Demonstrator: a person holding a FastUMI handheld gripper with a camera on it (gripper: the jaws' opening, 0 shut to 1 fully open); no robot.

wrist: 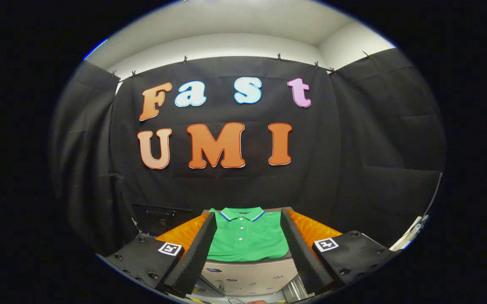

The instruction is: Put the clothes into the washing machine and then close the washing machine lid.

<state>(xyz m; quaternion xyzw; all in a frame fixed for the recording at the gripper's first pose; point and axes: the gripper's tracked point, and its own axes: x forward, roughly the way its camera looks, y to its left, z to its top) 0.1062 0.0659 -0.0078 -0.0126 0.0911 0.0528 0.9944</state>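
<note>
So, my gripper [247, 249] is spread wide, nothing between the fingers [197, 249]. The green polo shirt [246, 238] lies dead ahead, framed in the gap between them and a bit beyond the tips, not touching either one. It's folded flat, collar on the far side, hem toward me, button placket running straight along my approach line. So its long axis lines up with the fingers, not across them.

It sits on an orange surface [184, 232] that shows on both sides behind the fingers. Below the near hem there's a pale grey panel [251, 274], probably the washing machine's top or front, can't tell which, and I can't tell where the lid is.

My read: task is at the start, shirt not picked up. Next move is forward and down onto the near hem, then pinch. Risk: grabbing only the top layer, so the fold opens.
</note>
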